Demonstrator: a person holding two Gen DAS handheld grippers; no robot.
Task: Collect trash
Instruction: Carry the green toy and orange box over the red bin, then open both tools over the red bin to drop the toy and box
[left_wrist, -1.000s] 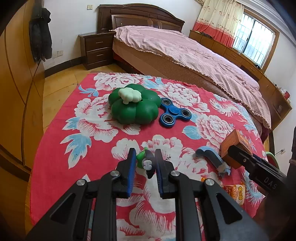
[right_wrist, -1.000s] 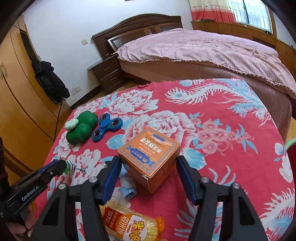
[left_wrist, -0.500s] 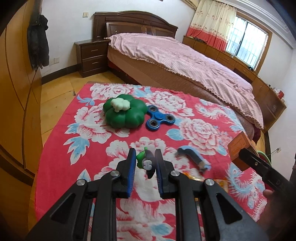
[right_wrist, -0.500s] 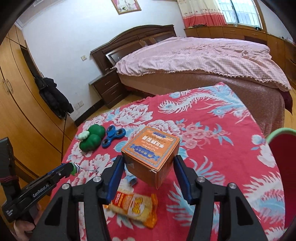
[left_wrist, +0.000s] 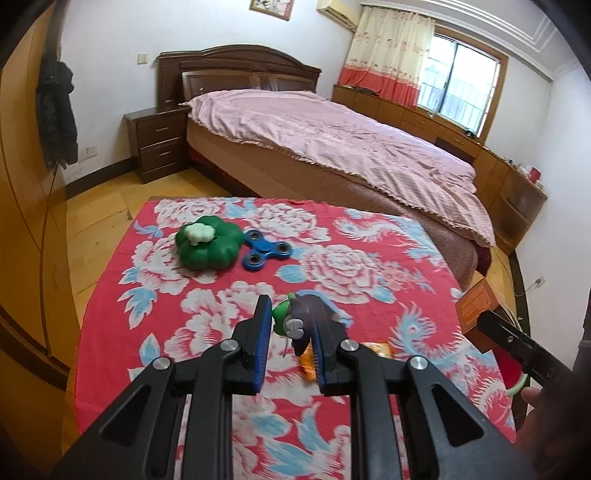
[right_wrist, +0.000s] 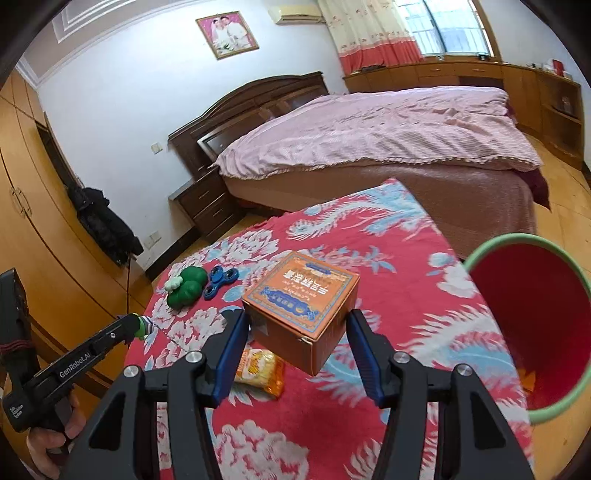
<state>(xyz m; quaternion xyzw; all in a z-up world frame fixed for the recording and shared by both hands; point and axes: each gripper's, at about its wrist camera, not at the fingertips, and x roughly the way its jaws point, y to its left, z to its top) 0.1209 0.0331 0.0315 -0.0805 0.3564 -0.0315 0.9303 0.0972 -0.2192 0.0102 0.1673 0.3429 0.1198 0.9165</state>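
Note:
In the left wrist view my left gripper (left_wrist: 290, 306) is shut on a small green figure (left_wrist: 281, 318) with a thin chain, held above the red floral cloth (left_wrist: 369, 266). The right wrist view shows the same gripper (right_wrist: 137, 325) at the left. My right gripper (right_wrist: 299, 317) is shut on an orange cardboard box (right_wrist: 301, 291), lifted off the cloth; the box (left_wrist: 476, 306) also shows at the right in the left wrist view. An orange snack packet (right_wrist: 260, 371) lies on the cloth below the box. A red bin (right_wrist: 480, 254) with a green rim stands to the right.
A green clover-shaped toy (left_wrist: 208, 247) and a blue fidget spinner (left_wrist: 267, 253) lie at the far left of the cloth. A blue curved piece (left_wrist: 334, 312) is partly hidden behind my left fingers. A bed (left_wrist: 332, 147) and a nightstand (left_wrist: 159, 144) stand beyond.
Both grippers have risen and drawn back from the cloth. The orange box went up and to the right with my right gripper, and the red bin came into view beside it.

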